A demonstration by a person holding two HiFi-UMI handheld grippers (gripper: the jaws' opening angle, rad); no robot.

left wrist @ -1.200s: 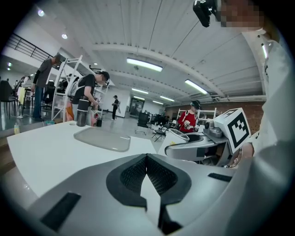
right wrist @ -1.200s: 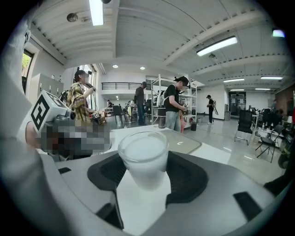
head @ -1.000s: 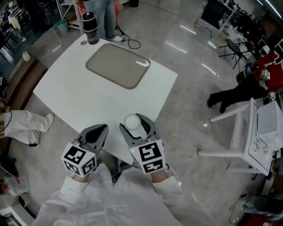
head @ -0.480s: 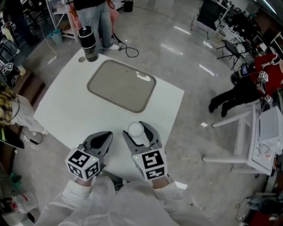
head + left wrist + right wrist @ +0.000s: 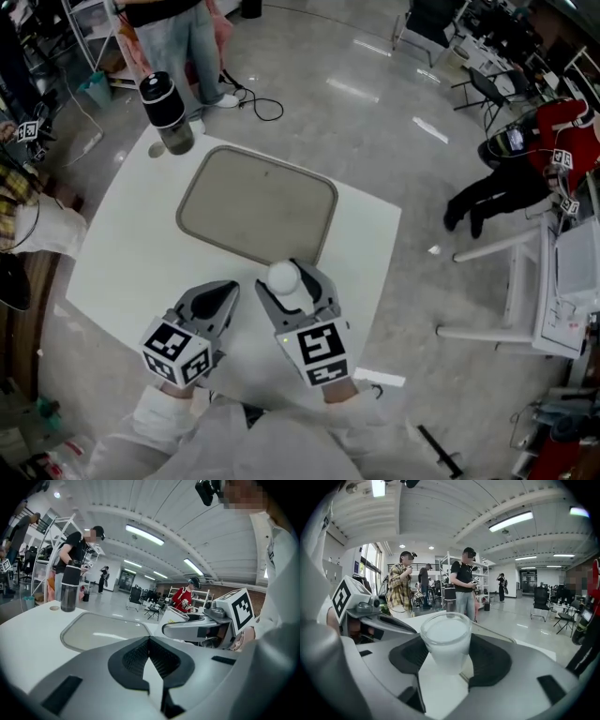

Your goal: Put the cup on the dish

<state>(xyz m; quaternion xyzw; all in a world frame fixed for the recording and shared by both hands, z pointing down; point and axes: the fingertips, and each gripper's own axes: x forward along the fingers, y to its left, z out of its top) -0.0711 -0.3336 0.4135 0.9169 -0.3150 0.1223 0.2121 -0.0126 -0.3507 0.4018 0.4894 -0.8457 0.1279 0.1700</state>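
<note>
Cup (image 5: 282, 277) stands clamped in your right gripper (image 5: 287, 279) in the head view, over the white table (image 5: 122, 253) just short of the dish (image 5: 258, 206); it may be touching the tabletop. In the left gripper view, your left gripper (image 5: 150, 641) has its jaws together with nothing between them. In the right gripper view, the pads press the cup (image 5: 446, 639) on both sides.

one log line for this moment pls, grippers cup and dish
right gripper: shut on cup | left gripper: shut, empty | cup: upright, over table, short of dish | step: cup not yet on dish
</note>
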